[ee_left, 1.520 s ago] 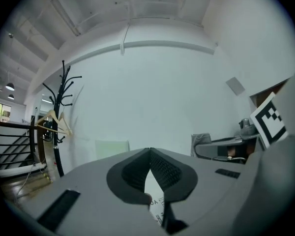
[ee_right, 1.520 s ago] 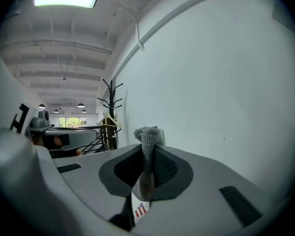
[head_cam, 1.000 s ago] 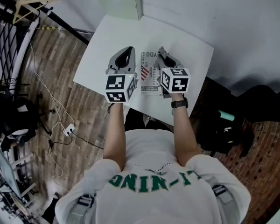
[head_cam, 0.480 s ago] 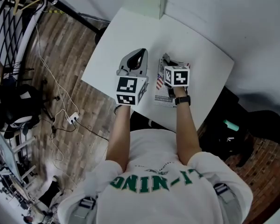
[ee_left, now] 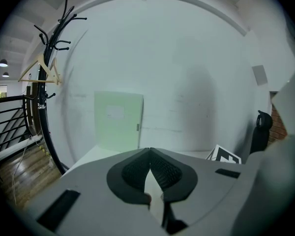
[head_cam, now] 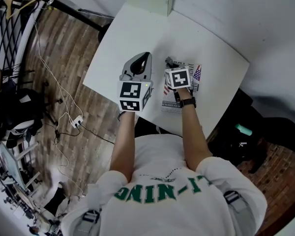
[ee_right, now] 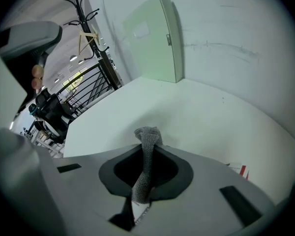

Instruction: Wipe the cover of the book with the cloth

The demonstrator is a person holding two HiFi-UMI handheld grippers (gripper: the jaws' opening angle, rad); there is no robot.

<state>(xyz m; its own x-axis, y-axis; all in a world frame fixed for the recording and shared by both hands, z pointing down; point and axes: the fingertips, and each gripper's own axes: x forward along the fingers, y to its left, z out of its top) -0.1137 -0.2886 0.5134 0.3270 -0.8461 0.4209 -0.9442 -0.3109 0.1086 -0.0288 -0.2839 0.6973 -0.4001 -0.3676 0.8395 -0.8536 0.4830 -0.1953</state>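
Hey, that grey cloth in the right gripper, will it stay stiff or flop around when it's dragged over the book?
Probably floppy: the cloth bunches into a soft, narrow fold where the right gripper pinches it. Its knit looks coarse, so it likely drags with some grip on the book rather than sliding freely. It also seems light for its size.

**Head view:** set above the person and faced steeply down. The white table (head_cam: 137, 33) is seen from well above, with the shoulders at the bottom edge.

**Left gripper view:** carried on the left gripper (ee_left: 150, 154), jaws met. It is faced level across the table toward the pale green box (ee_left: 118, 122) and the coat stand (ee_left: 41, 102).

**Right gripper view:** carried on the right gripper (ee_right: 147, 144), rolled sideways and near the tabletop. The pinched cloth (ee_right: 145, 176) is close in the foreground.

**Shared:** table and box are taken in by all three views, the stand by both gripper views.
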